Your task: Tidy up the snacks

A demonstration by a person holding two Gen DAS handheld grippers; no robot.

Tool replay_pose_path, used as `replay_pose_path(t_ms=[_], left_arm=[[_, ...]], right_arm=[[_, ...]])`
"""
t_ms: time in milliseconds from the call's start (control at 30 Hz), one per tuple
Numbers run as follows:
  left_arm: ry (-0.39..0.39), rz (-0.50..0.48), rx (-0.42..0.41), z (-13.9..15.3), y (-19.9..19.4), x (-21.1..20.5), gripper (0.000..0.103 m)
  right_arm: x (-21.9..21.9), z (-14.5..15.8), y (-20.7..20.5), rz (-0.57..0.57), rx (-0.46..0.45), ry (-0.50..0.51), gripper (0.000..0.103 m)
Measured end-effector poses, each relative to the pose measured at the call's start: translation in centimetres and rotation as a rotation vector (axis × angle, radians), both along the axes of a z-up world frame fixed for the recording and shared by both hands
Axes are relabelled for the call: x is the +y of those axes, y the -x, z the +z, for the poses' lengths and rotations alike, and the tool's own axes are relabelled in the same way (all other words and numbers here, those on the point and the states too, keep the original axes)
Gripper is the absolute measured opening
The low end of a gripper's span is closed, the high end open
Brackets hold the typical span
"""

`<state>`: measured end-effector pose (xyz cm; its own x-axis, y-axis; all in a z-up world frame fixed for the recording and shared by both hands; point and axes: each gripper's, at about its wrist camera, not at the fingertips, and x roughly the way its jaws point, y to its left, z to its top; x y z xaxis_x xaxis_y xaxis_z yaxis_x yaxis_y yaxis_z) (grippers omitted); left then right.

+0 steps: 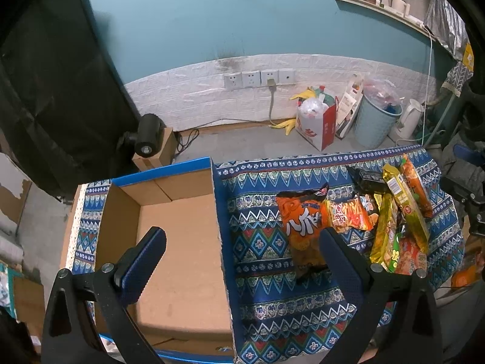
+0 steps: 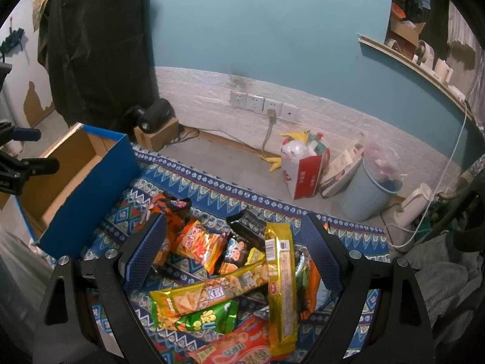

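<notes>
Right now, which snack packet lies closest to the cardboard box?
The orange packet with white lettering, lying alone on the cloth at the pile's box-side edge; every other packet sits farther right.

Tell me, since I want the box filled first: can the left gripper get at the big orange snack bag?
Probably yes. The left gripper is open, and the orange snack bag lies uncovered at the pile's edge, beside its right finger.

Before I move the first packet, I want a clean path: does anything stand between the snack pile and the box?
Only the cardboard box's own blue side wall, which rises between the orange snack bag and the box floor. The patterned cloth between them is bare. Both tools are open.
</notes>
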<state>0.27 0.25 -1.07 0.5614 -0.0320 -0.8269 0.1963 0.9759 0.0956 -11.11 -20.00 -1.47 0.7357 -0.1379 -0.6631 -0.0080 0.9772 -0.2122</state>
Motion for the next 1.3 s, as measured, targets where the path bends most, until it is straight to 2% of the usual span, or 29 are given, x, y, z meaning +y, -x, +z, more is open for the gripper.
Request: replay_pose_path(t_ms=[1300], left_arm=[[0.027, -0.007, 0.016, -0.06, 0.21, -0.66, 0.102]], right_arm=[[-0.31, 0.02, -0.44, -0.009, 0.035, 0.003, 0.088]])
